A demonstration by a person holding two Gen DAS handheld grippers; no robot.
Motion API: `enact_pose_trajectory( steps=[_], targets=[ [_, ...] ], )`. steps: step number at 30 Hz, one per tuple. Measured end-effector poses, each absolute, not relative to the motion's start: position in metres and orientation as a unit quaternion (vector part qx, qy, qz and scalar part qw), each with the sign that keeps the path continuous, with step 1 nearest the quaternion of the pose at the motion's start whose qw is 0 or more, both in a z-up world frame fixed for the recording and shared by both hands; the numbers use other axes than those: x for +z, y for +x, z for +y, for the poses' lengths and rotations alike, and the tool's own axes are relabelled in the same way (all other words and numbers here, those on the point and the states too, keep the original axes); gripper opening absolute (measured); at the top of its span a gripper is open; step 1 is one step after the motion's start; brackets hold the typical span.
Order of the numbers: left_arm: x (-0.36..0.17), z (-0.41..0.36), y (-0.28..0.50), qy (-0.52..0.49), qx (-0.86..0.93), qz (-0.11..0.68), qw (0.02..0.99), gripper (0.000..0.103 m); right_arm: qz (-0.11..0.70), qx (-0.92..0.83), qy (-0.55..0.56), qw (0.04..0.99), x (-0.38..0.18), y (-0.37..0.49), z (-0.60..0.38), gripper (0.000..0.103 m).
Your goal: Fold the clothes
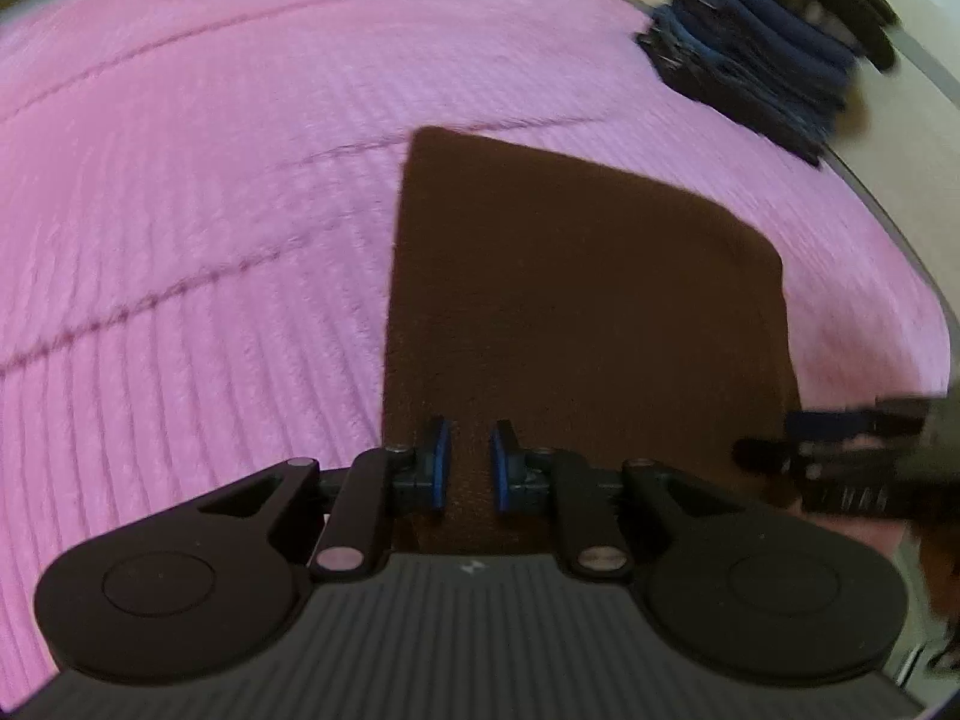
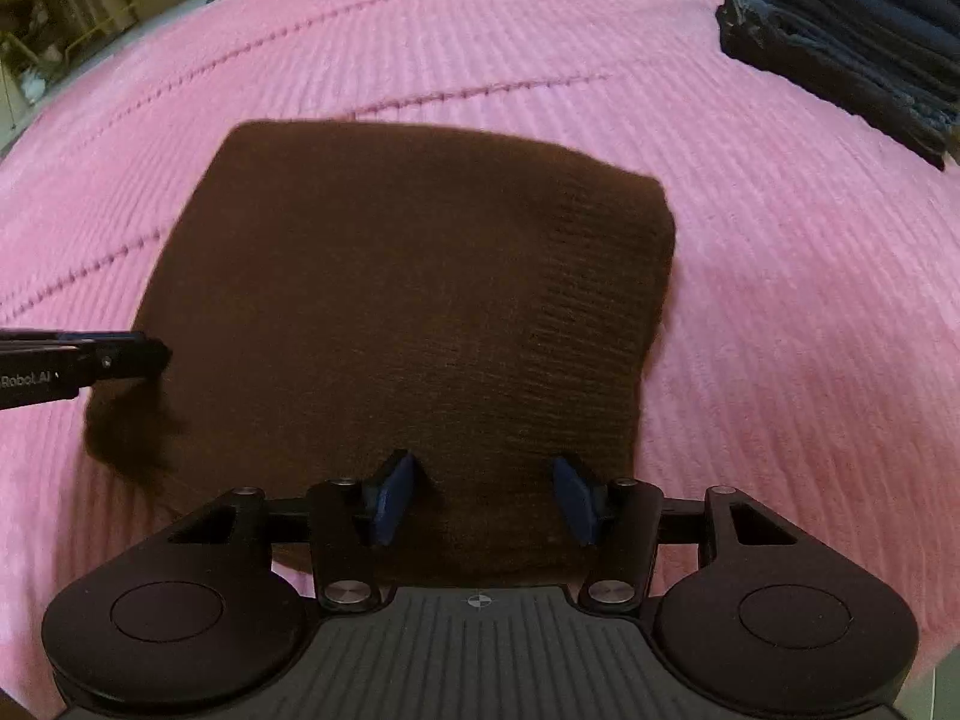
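A dark brown knitted garment (image 1: 570, 300) lies folded in a rough rectangle on the pink ribbed bedspread (image 1: 210, 210); it also shows in the right wrist view (image 2: 408, 300). My left gripper (image 1: 470, 468) hovers over its near left part, its blue pads a small gap apart with brown cloth between and below them. My right gripper (image 2: 483, 498) is open wide over the near edge of the garment. The left gripper (image 2: 138, 354) enters the right wrist view at the garment's left edge, where a corner of cloth looks lifted and blurred.
A stack of folded dark blue clothes (image 1: 768, 66) sits at the far right edge of the bed, also in the right wrist view (image 2: 852, 42). The bedspread (image 2: 810, 330) spreads wide left and beyond the garment. Room clutter (image 2: 90, 12) shows past the far left edge.
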State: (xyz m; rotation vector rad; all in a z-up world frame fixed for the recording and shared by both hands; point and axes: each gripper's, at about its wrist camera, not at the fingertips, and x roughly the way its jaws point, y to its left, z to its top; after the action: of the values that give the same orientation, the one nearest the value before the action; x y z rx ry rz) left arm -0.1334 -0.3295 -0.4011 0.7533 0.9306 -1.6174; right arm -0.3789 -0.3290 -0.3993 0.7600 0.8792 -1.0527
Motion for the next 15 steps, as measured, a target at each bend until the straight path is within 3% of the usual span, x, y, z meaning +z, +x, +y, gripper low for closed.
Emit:
enact_pose_trajectory(
  steps=[5, 7, 9, 15],
  targets=[
    [-0.379, -0.33, -0.137, 0.346, -0.639, 0.425, 0.539, 0.016, 0.401, -0.477, 0.402, 0.671, -0.379, -0.386, -0.317, 0.056],
    [-0.364, -0.325, -0.136, 0.356, -0.619, 0.444, 0.542, 0.032, 0.395, -0.481, 0.426, 0.656, -0.37, -0.39, -0.307, 0.058],
    [-0.348, -0.315, -0.134, 0.363, -0.599, 0.455, 0.55, 0.035, 0.387, -0.486, 0.449, 0.642, -0.359, -0.393, -0.297, 0.088],
    [-0.298, -0.279, -0.12, 0.372, -0.582, 0.486, 0.536, 0.038, 0.378, -0.492, 0.473, 0.625, -0.308, -0.393, -0.267, 0.088]
  ],
)
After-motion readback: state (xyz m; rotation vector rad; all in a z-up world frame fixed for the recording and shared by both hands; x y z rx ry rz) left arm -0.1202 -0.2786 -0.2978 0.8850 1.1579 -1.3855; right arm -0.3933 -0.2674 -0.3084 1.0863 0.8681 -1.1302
